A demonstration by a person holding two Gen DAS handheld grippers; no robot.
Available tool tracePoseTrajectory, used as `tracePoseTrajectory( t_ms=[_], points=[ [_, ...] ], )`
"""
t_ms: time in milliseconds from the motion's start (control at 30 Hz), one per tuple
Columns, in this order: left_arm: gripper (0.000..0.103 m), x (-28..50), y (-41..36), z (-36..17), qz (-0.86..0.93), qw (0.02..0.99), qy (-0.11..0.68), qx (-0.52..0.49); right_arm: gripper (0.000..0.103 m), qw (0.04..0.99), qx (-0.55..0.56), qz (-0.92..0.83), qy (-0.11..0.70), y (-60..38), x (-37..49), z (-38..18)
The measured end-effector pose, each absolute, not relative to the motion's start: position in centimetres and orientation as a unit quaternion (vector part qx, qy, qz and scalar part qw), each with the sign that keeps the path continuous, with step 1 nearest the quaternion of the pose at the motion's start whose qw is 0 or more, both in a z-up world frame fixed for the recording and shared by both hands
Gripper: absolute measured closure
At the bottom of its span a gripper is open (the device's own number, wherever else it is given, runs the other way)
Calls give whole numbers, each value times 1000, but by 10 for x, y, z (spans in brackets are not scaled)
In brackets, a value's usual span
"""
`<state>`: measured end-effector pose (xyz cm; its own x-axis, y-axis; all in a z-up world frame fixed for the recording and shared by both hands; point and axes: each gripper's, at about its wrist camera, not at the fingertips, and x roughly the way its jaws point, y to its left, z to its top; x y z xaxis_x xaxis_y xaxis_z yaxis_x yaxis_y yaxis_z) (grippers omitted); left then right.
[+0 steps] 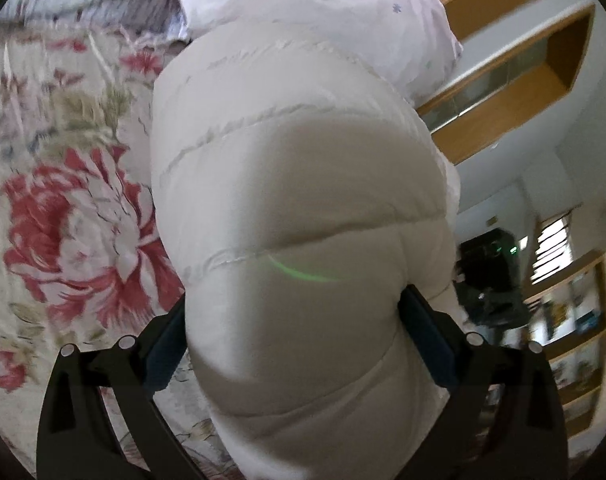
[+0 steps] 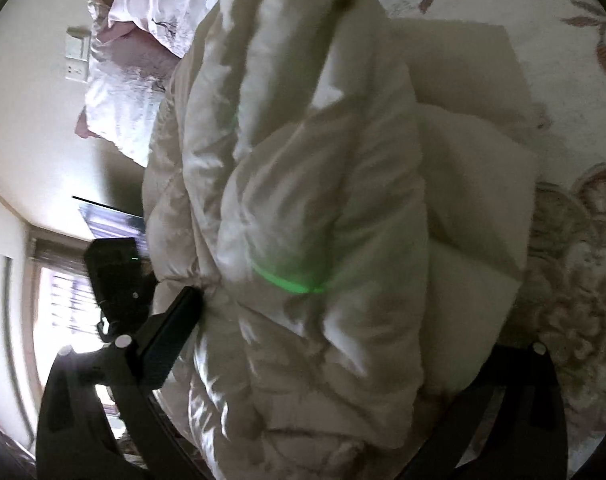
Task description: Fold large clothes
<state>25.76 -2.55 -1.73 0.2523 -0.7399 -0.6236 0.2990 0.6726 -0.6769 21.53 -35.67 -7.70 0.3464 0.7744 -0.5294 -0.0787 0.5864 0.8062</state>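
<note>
Evidently mid-fold: the left gripper [image 1: 293, 330] straddles the white puffer jacket [image 1: 303, 160], jaws spread wide, pads against its bulk. Whether the right gripper [image 2: 327, 344] grips the bunched jacket, I cannot tell. Next, probably, lay the fold onto the floral bedspread [image 1: 71, 200] beside them.

No text, label, brand, number or sign can be read in either wrist view. The only flat plates, on the wall at the upper left of the right wrist view, are too blurred to show any marking.

A: I've got a white quilted puffer jacket [image 1: 295, 184], green light streak on it. Bedspread [image 1: 75, 216]?

B: Cream, red-pink flowers, olive leaves. I see a pale pink pillow [image 2: 123, 64], black gripper fingers [image 1: 427, 332].
</note>
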Motion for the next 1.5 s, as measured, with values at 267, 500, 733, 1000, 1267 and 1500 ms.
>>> tracePoseTrajectory(
  t_ms=[267, 500, 733, 1000, 1267, 1500],
  points=[
    [25, 261, -10, -24, -362, 731, 505, -282, 35, 726, 370, 323, 481, -346, 220, -79],
    [47, 252, 10, -13, -378, 739, 470, -300, 67, 744, 363, 357, 433, -339, 209, -54],
    [49, 246, 46, 17, -371, 776, 424, -284, 69, 769, 324, 376, 403, -310, 216, -16],
    [49, 256, 95, 21, -304, 817, 415, -260, 70, 791, 266, 380, 398, -251, 252, -7],
    [48, 278, 117, 4, -268, 831, 426, -238, 69, 807, 239, 360, 402, -221, 285, -22],
    [41, 298, 114, -17, -250, 826, 458, -215, 56, 788, 277, 322, 445, -210, 306, -52]
  ],
)
